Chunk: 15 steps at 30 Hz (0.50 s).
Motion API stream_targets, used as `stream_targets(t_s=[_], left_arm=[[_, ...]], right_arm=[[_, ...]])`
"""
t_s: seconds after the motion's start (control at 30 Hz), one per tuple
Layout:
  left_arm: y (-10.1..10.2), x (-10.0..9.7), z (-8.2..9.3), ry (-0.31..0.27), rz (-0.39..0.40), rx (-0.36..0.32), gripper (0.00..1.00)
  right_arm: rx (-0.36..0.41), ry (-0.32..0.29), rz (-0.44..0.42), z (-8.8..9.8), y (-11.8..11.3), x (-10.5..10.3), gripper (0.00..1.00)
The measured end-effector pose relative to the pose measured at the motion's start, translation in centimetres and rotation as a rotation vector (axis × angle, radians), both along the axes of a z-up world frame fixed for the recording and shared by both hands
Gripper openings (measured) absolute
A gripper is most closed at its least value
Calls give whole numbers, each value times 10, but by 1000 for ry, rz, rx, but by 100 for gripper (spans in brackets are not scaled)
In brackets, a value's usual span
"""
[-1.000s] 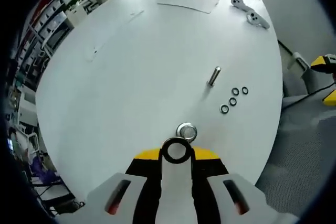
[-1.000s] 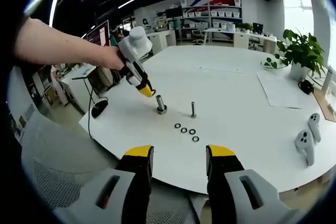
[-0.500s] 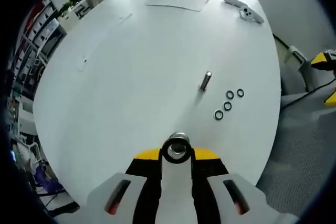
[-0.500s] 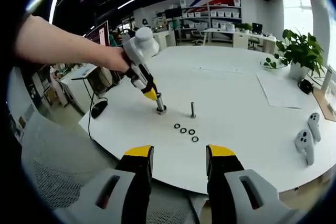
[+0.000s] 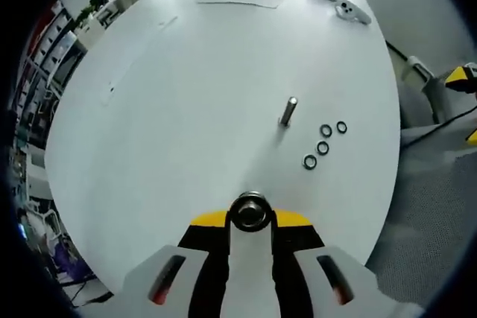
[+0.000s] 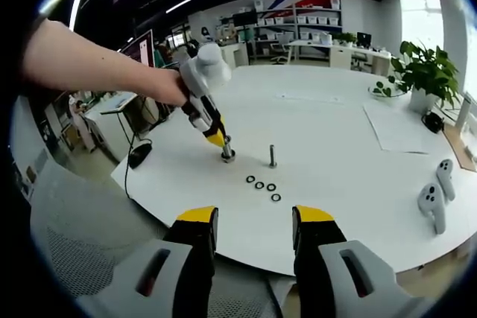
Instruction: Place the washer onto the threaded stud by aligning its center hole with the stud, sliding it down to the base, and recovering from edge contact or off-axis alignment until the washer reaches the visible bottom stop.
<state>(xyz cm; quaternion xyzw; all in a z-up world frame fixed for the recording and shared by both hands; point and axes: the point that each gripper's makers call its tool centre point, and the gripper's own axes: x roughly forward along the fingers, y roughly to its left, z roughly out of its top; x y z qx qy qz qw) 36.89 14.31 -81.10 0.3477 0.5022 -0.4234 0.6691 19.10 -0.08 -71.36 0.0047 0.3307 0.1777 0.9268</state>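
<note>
My left gripper (image 5: 250, 215) is shut on a metal washer (image 5: 250, 211) held at its yellow tips. The washer covers the top of the wide threaded stud below it. In the right gripper view, that gripper (image 6: 217, 137) tilts down onto the stud (image 6: 227, 154), which stands on the white table (image 6: 335, 176); a person's hand holds it. A second, thin stud (image 5: 287, 111) (image 6: 272, 156) stands upright further along. My right gripper (image 6: 255, 218) stays open off the table's near edge, with nothing between its fingers.
Several small black rings (image 5: 323, 147) (image 6: 262, 185) lie beside the thin stud. Two white controllers (image 6: 434, 200), papers (image 6: 402, 128) and a potted plant (image 6: 423, 72) sit at the far side. A grey chair (image 6: 74, 258) stands below the table edge.
The left gripper moved forward and down, so the washer now sits right over the wide stud, hiding it from its own view. The right gripper stayed still.
</note>
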Motion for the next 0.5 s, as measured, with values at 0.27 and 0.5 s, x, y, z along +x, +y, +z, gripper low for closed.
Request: stream_targets(t_s=[0.27,0.5], left_arm=[[-1,-2,-13,-5,-40,41,18],[0,-1,-24,-18,-78,82,18]], right_arm=[[-1,0,-5,0,-1,0,42],[-1,0,-7,0,-1,-1,42]])
